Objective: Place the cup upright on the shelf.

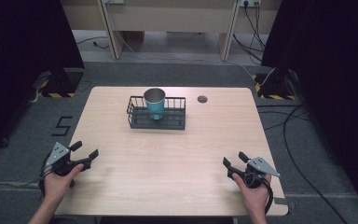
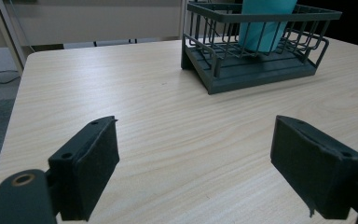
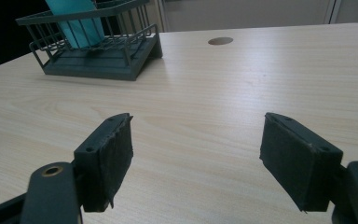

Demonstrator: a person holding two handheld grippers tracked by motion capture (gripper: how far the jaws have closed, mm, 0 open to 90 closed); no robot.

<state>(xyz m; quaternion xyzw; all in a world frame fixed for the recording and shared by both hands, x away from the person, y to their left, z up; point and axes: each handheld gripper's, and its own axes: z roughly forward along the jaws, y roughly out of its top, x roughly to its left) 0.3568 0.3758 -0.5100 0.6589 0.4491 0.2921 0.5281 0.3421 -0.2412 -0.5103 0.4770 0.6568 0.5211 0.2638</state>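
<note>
At the near edge of the pale wood-grain table (image 1: 168, 158) the person's two hands come in from below, each wrapped round a black gripper with a grey three-cornered plate on top; the left gripper (image 1: 85, 150) sits close to the table's near left corner, angled inward toward the middle, and the right gripper (image 1: 234, 160) sits near the near right corner, likewise turned inward; both are well apart from each other and from everything else on the top. In the left gripper view the left gripper (image 2: 195, 154) has its jaws spread wide with nothing between them, the flat pads dark, matte and slightly rough at the edges; in the right gripper view the right gripper (image 3: 196, 156) stands just as wide and holds nothing, a little fraying visible on one pad. Between the hands and the far half of the table lies a broad stretch of bare, smooth laminate; beyond it, near the far edge and roughly centred, stands a dark wire basket (image 1: 137, 116), rectangular, with thin upright bars and a solid base; inside it, upright, stands a teal cup (image 1: 156, 108) with a grey metallic rim, tapering downward; just right of the basket a small round hole (image 1: 202, 99) is set in the tabletop.
</note>
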